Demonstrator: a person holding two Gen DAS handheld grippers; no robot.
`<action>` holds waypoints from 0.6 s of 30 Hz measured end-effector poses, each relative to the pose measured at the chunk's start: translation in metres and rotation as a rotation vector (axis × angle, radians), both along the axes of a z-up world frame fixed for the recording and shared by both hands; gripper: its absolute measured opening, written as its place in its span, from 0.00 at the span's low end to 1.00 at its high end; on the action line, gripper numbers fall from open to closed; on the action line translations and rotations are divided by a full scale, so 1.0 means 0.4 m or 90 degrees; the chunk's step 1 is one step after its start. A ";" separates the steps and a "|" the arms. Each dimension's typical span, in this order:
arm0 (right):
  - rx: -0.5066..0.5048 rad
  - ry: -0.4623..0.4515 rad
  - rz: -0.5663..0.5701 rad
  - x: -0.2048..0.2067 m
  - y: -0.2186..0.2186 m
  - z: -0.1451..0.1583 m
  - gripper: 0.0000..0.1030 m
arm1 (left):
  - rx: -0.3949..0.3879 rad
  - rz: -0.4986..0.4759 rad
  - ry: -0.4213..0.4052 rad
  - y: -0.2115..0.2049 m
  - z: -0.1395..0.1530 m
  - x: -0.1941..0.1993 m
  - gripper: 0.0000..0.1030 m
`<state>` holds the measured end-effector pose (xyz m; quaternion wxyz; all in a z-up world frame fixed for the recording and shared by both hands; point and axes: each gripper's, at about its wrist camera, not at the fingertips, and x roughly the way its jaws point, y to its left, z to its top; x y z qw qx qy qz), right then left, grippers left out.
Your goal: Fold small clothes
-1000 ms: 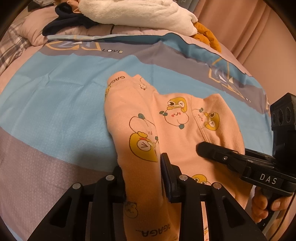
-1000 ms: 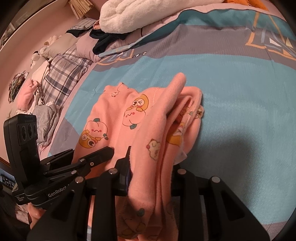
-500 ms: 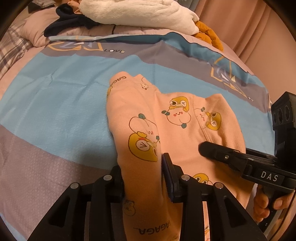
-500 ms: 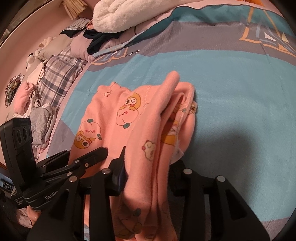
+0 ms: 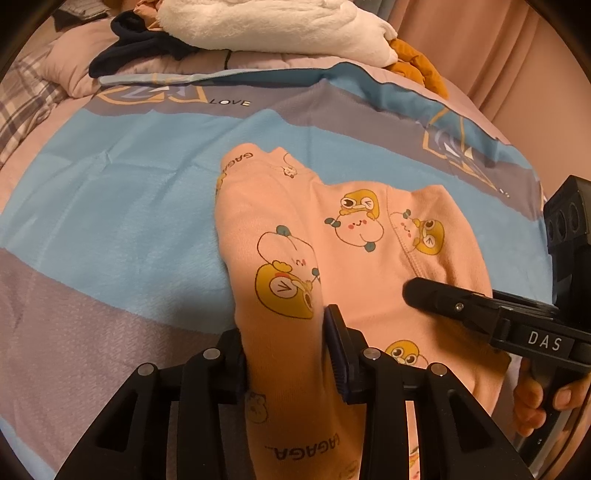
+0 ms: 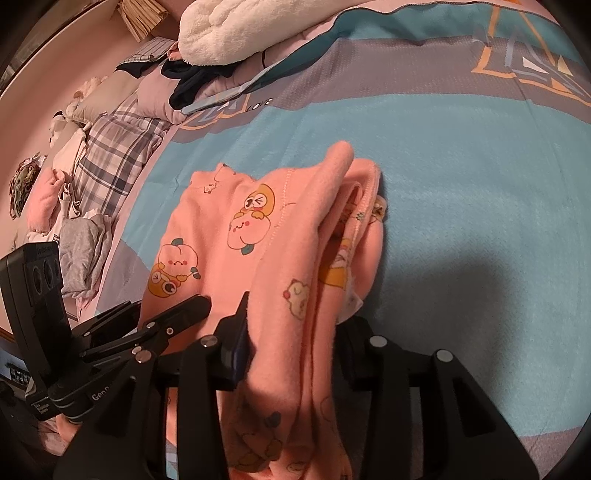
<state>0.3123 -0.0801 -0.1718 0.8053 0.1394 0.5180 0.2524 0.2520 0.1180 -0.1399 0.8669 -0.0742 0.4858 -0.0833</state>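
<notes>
Gripping both sides, you have the peach-pink fleece baby garment with yellow cartoon prints pinched in each set of tongs. Your left tongs are clamped on a folded edge at 6 o'clock, and your right tongs are clamped on a thick bunched fold. The garment lies on the bed's blue and grey-purple cover, its far end toward 12 o'clock. A white fluffy blanket sits piled at 12 o'clock, well apart.
</notes>
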 end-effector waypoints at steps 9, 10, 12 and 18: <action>0.004 0.007 -0.004 0.001 -0.007 -0.001 0.40 | -0.001 0.004 -0.001 0.007 -0.001 -0.005 0.37; 0.006 0.008 -0.005 0.002 -0.010 0.000 0.41 | -0.001 0.004 -0.001 0.009 -0.001 -0.006 0.38; 0.010 0.010 -0.009 -0.001 -0.014 0.000 0.41 | 0.001 0.004 -0.001 0.010 -0.001 -0.009 0.38; 0.014 0.014 -0.013 -0.001 -0.020 0.003 0.42 | 0.003 0.006 -0.001 0.015 0.002 -0.017 0.38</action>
